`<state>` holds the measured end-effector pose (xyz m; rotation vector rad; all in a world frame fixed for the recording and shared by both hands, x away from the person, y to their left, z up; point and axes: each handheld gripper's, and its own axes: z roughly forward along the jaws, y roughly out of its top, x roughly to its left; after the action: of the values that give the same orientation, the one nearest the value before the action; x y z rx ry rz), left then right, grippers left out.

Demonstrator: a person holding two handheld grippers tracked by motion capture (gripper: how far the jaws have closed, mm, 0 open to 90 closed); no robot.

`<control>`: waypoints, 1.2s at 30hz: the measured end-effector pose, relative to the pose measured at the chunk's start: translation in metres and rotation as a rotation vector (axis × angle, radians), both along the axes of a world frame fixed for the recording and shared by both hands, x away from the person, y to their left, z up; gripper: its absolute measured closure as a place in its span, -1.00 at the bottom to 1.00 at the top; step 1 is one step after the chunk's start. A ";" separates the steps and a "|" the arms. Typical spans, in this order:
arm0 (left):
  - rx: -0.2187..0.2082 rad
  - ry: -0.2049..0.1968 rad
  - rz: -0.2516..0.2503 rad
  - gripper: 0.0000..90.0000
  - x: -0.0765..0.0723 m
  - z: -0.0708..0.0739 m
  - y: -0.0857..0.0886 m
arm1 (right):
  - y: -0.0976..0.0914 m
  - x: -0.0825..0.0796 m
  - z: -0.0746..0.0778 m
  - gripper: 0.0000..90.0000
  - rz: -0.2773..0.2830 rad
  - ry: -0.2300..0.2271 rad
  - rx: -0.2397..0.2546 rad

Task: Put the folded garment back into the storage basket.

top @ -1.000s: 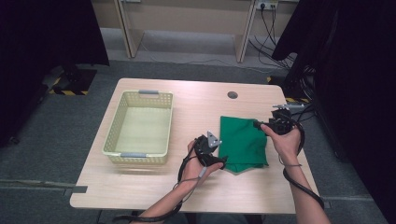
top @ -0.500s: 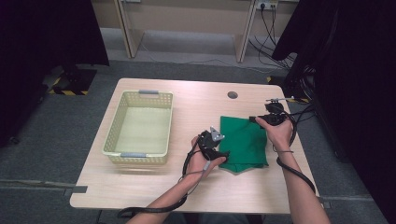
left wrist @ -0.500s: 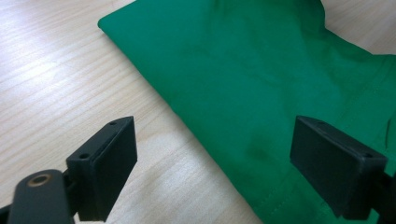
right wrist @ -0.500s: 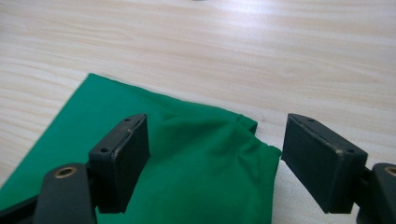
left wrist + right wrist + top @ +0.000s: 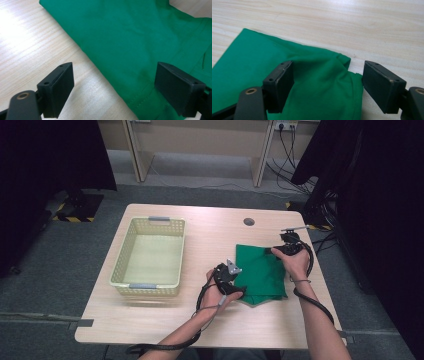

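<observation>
Where tongs gape: soft green cloth, folded, wrinkled.

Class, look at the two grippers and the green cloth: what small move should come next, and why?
Probably lower both grippers and close them on the cloth's edges. The left gripper is open astride the near edge of the folded green cloth, and the right gripper is open over its bunched far corner. Neither grips fabric yet, and the cloth lies on the table beside the basket.

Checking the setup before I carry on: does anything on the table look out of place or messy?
Nothing stands out. The green cloth lies folded but slightly rumpled at its far right corner; the basket sits square.
</observation>
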<state>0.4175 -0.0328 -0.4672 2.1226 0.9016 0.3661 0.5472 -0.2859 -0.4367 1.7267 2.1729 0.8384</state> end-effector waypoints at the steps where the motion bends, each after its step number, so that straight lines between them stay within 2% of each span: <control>1: 0.002 0.002 -0.004 -0.66 0.000 0.000 0.000 | -0.001 0.001 -0.001 -0.42 -0.002 0.007 0.000; 20: 0.028 0.006 -0.055 -0.61 -0.007 0.000 -0.005 | 0.005 0.005 -0.011 -0.25 0.012 0.029 -0.023; 23: 0.032 0.010 -0.072 -0.59 -0.010 -0.001 -0.005 | 0.005 0.004 -0.012 -0.20 0.012 0.016 -0.023; 28: 0.046 0.016 -0.099 -0.56 -0.017 0.000 -0.005 | 0.007 0.002 -0.013 -0.08 0.023 -0.001 -0.032; 32: 0.048 0.035 -0.098 -0.51 -0.016 -0.002 -0.004 | 0.008 0.002 -0.013 0.07 0.024 -0.006 -0.032; 36: 0.049 0.044 -0.117 -0.37 -0.016 0.000 -0.005 | 0.009 0.000 -0.013 0.24 0.031 -0.012 -0.025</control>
<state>0.4014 -0.0379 -0.4673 2.2251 0.7958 0.2845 0.5477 -0.2767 -0.4498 1.6769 2.1978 0.8239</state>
